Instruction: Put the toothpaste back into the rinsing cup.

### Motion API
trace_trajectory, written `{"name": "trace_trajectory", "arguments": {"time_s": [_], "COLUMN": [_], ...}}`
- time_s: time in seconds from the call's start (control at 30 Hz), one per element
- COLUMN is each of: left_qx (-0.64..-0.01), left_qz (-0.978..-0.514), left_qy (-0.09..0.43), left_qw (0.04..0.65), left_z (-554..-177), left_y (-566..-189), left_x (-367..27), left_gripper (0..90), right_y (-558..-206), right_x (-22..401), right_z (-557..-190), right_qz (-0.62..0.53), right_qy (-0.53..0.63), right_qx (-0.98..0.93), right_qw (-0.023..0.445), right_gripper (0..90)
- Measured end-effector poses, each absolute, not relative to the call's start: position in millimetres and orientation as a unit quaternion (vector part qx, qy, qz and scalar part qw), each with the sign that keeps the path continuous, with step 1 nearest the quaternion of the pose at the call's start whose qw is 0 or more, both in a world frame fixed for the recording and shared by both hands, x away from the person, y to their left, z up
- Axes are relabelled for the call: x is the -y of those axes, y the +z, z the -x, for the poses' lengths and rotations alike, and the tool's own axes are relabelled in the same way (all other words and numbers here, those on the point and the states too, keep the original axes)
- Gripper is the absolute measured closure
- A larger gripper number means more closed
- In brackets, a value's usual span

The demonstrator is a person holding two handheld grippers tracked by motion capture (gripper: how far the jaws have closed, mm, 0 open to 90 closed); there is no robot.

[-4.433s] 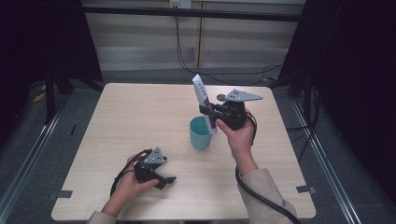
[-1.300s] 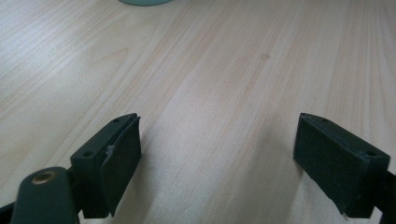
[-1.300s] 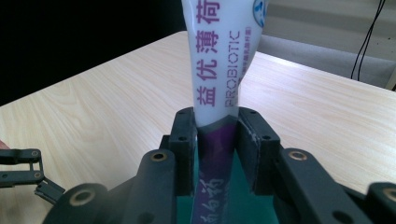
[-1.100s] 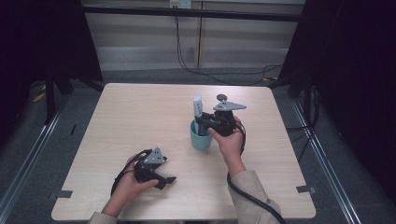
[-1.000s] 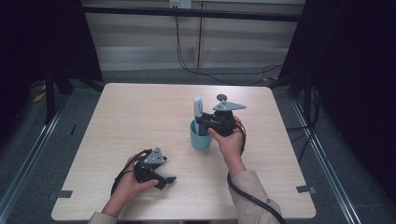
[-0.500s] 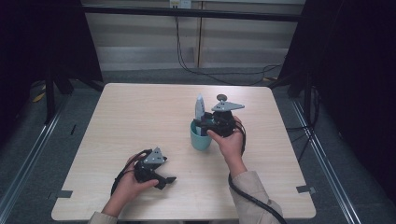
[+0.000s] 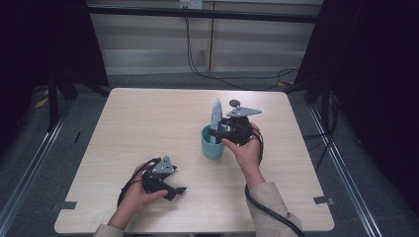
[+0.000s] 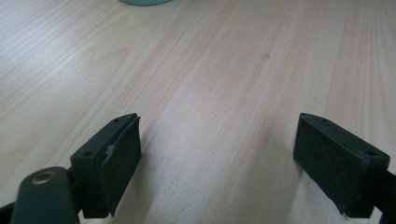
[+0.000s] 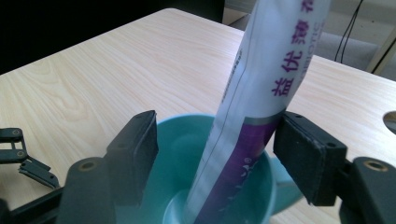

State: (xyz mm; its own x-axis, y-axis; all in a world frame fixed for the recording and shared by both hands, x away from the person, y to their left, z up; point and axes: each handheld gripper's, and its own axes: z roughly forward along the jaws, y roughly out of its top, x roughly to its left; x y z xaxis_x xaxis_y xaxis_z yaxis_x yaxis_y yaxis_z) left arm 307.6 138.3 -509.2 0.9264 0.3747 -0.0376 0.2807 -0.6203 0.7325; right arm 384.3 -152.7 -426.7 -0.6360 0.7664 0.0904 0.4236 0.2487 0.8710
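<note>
Your right gripper had just been opening, sachet loose between its jaws in the cup; left gripper wide on the pale wood table, dark curtains around.

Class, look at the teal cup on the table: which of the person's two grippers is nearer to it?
Right. The right gripper hangs just above the teal cup, open jaws flanking the sachet standing in it. The left gripper rests on the table near the front edge, well apart from it.
</note>
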Motion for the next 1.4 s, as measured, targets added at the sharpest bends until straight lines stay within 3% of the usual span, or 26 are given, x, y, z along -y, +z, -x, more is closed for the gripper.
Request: {"name": "trace_trajectory", "arguments": {"time_s": [1.4], "left_qx": [-0.179], "left_qz": [-0.898], "left_qy": [0.057], "left_qw": [0.397], "left_z": [-308], "left_y": [-509], "left_x": [-138], "left_gripper": [13.6], "right_y": [-419], "right_x": [197], "right_z": [-349], "right_qz": [-0.398], "right_qy": [0.45], "right_qx": [-0.78], "right_qw": [0.174], "right_gripper": [17.2]}}
